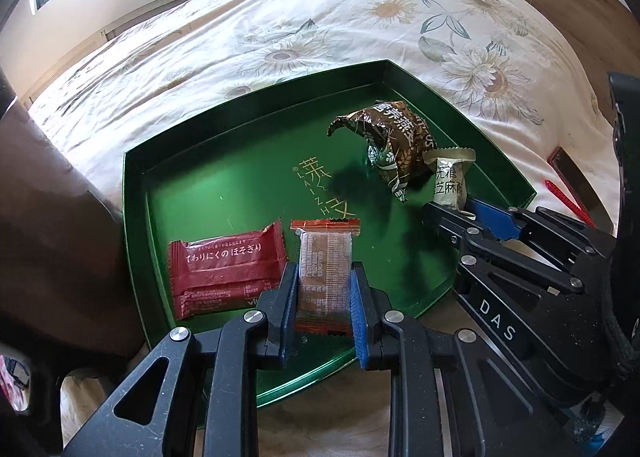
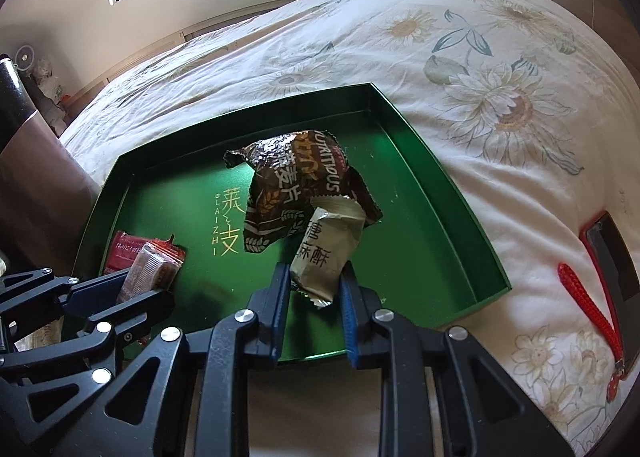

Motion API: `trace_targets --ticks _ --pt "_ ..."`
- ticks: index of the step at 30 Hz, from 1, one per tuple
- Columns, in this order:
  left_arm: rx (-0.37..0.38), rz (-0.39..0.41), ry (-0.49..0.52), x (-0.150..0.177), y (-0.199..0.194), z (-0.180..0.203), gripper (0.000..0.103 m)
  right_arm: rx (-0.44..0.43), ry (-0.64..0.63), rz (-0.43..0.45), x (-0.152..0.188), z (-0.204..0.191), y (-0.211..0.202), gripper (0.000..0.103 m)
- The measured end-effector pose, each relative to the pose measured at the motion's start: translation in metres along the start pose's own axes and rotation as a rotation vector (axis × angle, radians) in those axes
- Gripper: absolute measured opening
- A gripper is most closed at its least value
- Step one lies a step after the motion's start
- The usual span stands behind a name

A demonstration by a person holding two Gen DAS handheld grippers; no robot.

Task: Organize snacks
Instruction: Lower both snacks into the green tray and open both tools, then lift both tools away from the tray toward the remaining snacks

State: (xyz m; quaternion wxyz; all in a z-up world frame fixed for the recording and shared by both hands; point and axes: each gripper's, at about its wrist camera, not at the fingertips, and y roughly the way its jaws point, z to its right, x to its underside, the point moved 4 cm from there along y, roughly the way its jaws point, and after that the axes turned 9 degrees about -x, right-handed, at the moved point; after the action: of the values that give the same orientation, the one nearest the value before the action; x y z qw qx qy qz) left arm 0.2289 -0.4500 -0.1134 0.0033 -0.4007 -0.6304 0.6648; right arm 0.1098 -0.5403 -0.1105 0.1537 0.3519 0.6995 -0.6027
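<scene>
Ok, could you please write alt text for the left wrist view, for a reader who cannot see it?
The left gripper holds a clear-wrapped brown snack bar over a green tray on a flowered bedspread. A red snack packet lies beside it in the tray. At the right, the right gripper holds a pale packet next to a brown foil bag.

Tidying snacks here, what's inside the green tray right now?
In the shallow green metal tray: flat red packet, crumpled brown foil bag. Anything under the bag is hidden.
</scene>
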Motion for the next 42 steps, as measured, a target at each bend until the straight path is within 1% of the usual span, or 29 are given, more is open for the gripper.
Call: trace_targets --ticks 4,10,14,16,17,18,21,23,30,36,42 --pt "-0.005 -0.017 -0.009 0.002 0.01 0.0 0.021 0.003 0.0 -0.003 -0.002 0.002 0.005 0.059" --pt "-0.032 -0.01 0.018 0.003 0.013 0.004 0.021 0.015 -0.012 -0.01 -0.003 0.002 0.008 0.061" --pt "-0.036 -0.02 0.022 0.004 0.015 0.005 0.022 0.031 -0.03 -0.023 -0.003 0.0 0.009 0.065" --pt "-0.036 -0.022 0.022 0.004 0.014 0.005 0.026 0.04 -0.036 -0.026 -0.003 0.0 0.008 0.069" --pt "-0.039 -0.02 0.021 0.004 0.014 0.005 0.032 0.044 -0.039 -0.027 -0.003 0.0 0.007 0.076" --pt "-0.043 -0.016 0.019 0.004 0.012 0.005 0.037 0.048 -0.04 -0.028 -0.003 0.0 0.006 0.086" --pt "-0.052 -0.011 0.016 0.004 0.01 0.003 0.043 0.058 -0.046 -0.031 -0.003 0.0 0.002 0.099" --pt "-0.06 -0.007 0.015 0.004 0.008 0.002 0.046 0.064 -0.045 -0.033 -0.002 0.002 0.0 0.103" --pt "-0.074 0.016 0.009 0.006 -0.009 -0.002 0.051 0.075 -0.045 -0.006 -0.002 0.0 -0.023 0.103" --pt "-0.078 0.06 0.032 0.012 -0.044 -0.005 0.056 0.09 -0.039 0.028 -0.004 -0.008 -0.05 0.103" --pt "-0.078 0.086 0.039 0.029 -0.079 -0.013 0.056 0.073 -0.021 0.039 0.012 -0.02 -0.078 0.103"
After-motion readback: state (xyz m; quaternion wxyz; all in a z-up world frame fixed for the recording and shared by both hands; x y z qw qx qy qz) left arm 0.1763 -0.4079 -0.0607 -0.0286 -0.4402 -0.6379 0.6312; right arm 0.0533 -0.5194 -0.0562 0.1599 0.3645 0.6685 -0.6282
